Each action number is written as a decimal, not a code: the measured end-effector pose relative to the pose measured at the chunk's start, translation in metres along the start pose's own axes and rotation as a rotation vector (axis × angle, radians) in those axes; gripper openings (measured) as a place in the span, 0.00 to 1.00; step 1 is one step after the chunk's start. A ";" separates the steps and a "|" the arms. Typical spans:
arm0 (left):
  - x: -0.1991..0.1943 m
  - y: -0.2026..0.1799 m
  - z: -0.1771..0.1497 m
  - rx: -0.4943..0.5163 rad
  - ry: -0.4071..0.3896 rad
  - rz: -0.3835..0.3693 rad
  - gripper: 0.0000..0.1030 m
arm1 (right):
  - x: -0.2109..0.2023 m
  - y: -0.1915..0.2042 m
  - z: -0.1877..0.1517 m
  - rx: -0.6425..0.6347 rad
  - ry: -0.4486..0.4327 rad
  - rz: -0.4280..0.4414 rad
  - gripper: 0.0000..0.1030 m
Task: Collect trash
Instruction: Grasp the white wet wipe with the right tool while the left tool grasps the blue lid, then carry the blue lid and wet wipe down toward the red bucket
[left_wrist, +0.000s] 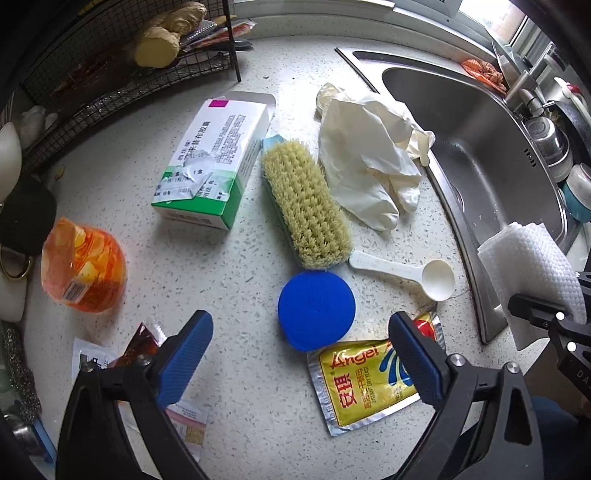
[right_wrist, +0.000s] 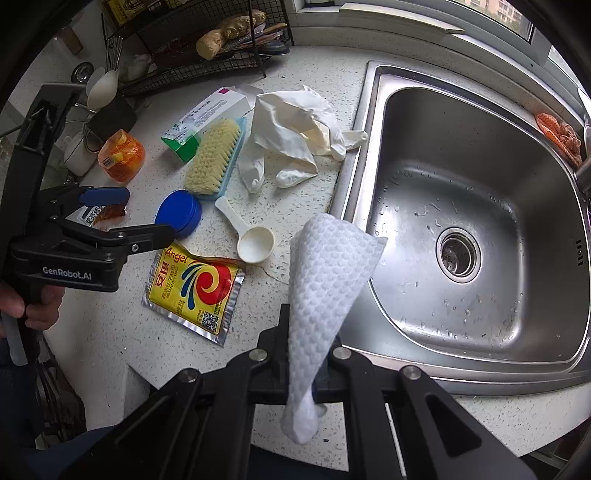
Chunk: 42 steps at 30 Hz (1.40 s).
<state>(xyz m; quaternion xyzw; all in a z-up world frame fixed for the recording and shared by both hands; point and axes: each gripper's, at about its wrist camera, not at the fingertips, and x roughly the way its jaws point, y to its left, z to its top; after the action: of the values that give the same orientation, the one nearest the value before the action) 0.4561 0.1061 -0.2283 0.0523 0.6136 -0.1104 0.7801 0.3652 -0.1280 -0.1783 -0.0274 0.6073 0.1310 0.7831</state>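
The right gripper (right_wrist: 303, 373) pinches a white paper towel (right_wrist: 328, 273); the left gripper (left_wrist: 299, 354), marked "GenRobot.AI", is spread above the "Angel" instant dry yeast packet (left_wrist: 358, 384), lower centre.

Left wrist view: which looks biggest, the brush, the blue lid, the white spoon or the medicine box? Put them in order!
1. medicine box, biggest
2. brush
3 and 4. blue lid and white spoon: too alike to rank; the spoon looks longer, the lid wider.
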 end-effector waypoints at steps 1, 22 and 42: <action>0.004 0.000 0.002 0.005 0.009 -0.003 0.85 | 0.001 -0.001 0.001 0.006 0.001 0.000 0.05; -0.011 -0.012 0.001 0.043 -0.039 0.001 0.42 | -0.004 -0.014 0.002 0.040 -0.010 0.016 0.05; -0.089 -0.104 -0.064 0.118 -0.147 -0.094 0.42 | -0.049 -0.015 -0.053 0.021 -0.080 0.077 0.05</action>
<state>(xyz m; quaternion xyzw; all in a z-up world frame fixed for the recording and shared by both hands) 0.3518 0.0286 -0.1522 0.0609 0.5488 -0.1865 0.8126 0.3076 -0.1618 -0.1469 0.0092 0.5776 0.1556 0.8013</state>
